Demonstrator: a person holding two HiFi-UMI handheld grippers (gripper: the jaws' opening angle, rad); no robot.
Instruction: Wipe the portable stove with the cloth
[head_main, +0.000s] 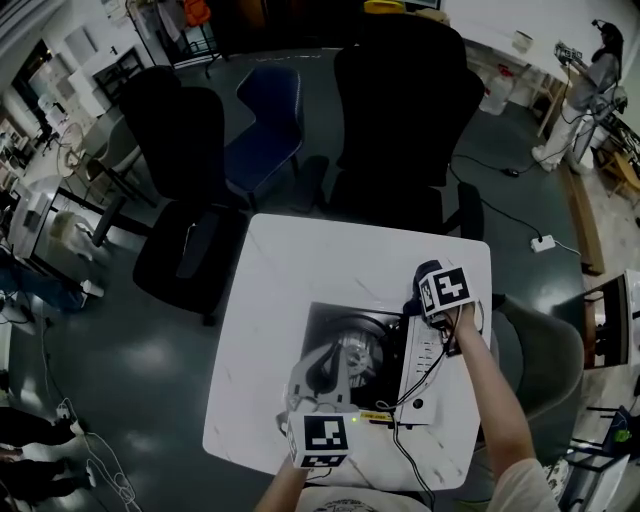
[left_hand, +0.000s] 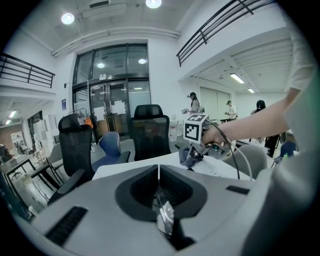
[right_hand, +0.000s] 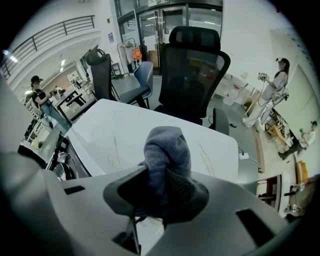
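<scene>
While the portable stove (head_main: 328, 326) sits on the white table (head_main: 290, 270) in the lower middle of the head view, its dark top and round burner (head_main: 352, 350) face up and its white control panel (head_main: 426, 372) lies along its right side. The grey-blue cloth (right_hand: 166, 150) is bunched at the stove's upper-right corner, pinched in the right gripper (right_hand: 162, 192), whose jaws close on both sides of the wad, with the rounded end sticking out past them. I cannot tell whether the cloth actually touches the stove. In the head view this gripper (head_main: 420, 300) shows right of centre, just above the control panel.

The left gripper (head_main: 343, 352) reaches up from the bottom edge of the frame, and its tips are over the burner. In its own view the left gripper's jaws meet in a thin seam with nothing between them (left_hand: 159, 175), and the cloth (left_hand: 188, 157) hangs from the right gripper to the right of centre.

Beyond the table's upper edge stand a black office chair (head_main: 400, 110) and a blue chair (head_main: 268, 125). A person (head_main: 592, 80) stands at the upper right of the frame.
</scene>
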